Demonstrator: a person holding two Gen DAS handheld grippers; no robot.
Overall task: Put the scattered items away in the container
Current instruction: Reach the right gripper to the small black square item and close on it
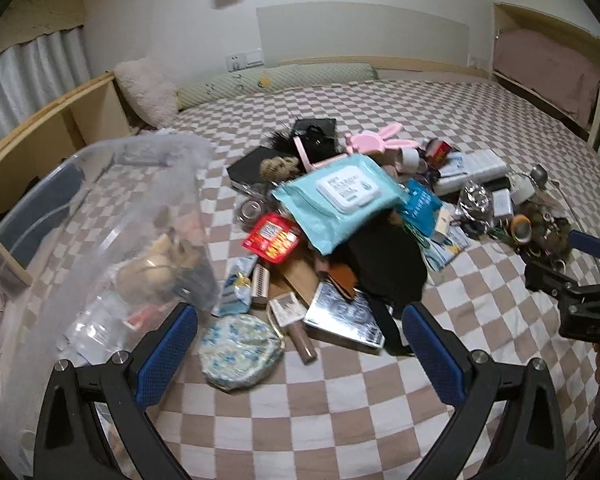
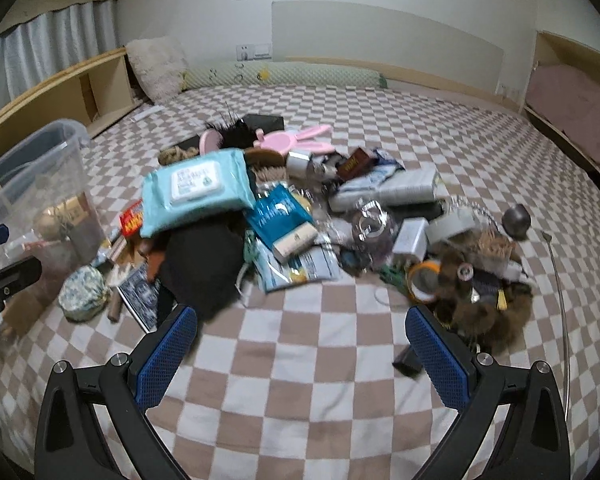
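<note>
We see a dim, evenly lit room with soft, weak shadows. Both fisheye views bend straight lines toward dark vignetted corners. Motion blur smears the clear container (image 1: 100,208) at left and the blue wipes pack (image 2: 198,188) at centre; colours look flat and slightly grainy.

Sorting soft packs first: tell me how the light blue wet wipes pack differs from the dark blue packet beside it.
The wet wipes pack is light blue; the dark blue packet is a deeper blue. The wet wipes pack is larger and has a white flip lid; the dark blue packet is smaller, with white print and no lid. The wet wipes pack lies on top of the pile; the dark blue packet lies lower, beside it. Both are soft packs, still outside the clear container.
</note>
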